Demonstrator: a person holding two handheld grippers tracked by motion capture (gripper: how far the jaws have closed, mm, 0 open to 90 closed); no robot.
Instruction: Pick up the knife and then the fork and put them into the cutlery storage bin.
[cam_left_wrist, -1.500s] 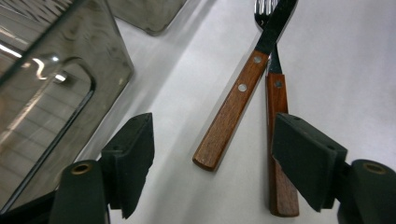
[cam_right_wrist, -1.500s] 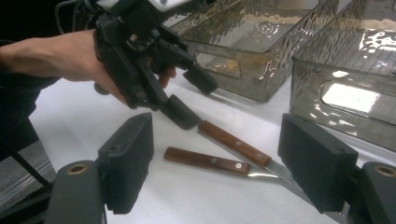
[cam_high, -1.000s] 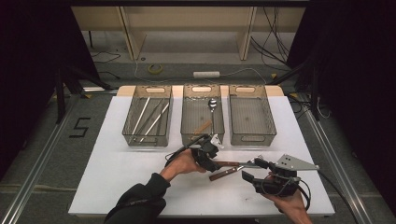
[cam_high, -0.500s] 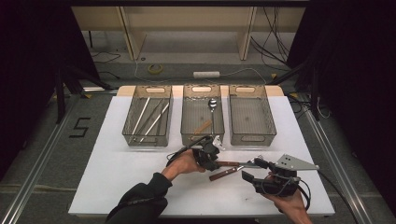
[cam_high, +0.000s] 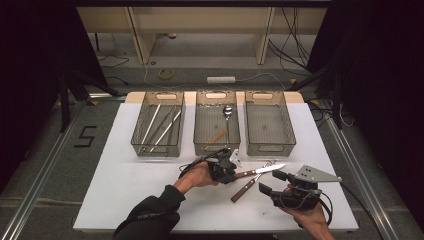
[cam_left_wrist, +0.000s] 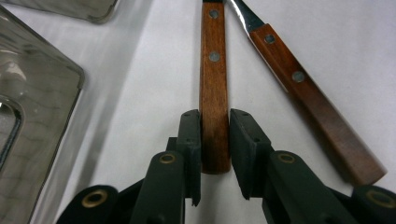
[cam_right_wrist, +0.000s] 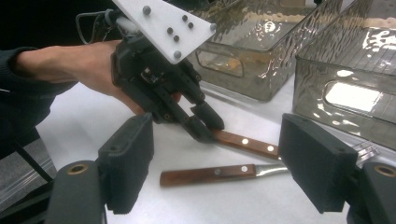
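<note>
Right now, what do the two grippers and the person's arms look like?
Both grippers are black with blocky black fingers and brass-coloured pivot rivets. The left gripper carries a white three-cornered plate dotted with screws; the right gripper has a grey plate and a black cable looping off. The left forearm wears a dark sleeve.

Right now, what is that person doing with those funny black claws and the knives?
A person is sorting cutlery on a white table. The left gripper has just been closing its jaws around the wooden handle of a knife lying there. A second wooden-handled utensil lies beside it, untouched. The right gripper waits open nearby. Behind them stand three clear bins.
</note>
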